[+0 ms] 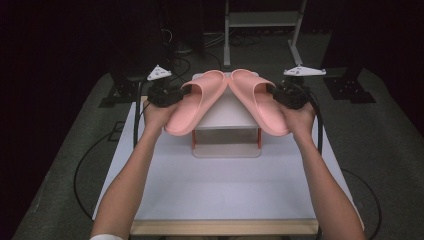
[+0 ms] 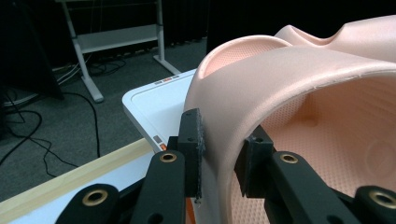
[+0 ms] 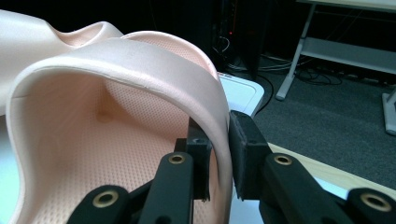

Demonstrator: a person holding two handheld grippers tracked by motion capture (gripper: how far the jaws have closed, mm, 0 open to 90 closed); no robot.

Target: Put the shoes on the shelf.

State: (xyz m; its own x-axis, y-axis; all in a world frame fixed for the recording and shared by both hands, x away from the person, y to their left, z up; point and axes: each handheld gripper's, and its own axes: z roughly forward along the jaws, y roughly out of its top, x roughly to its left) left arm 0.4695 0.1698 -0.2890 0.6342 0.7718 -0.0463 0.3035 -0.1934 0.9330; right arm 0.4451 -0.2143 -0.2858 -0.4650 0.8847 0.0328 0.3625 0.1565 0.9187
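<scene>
Dark room, grey carpet, and a white table [image 1: 220, 190] with a wood front edge takes up most of the shot. Sitting at the far end of that table is a small white stand [image 1: 226, 131] with orange legs. Both pink slides are held up over the stand, toes touching above it. Left slide [image 1: 196, 102] is pinched by its strap in the left gripper [image 2: 223, 156], right slide [image 1: 260, 102] likewise in the right gripper [image 3: 219, 156]. No readable brand or writing anywhere.
</scene>
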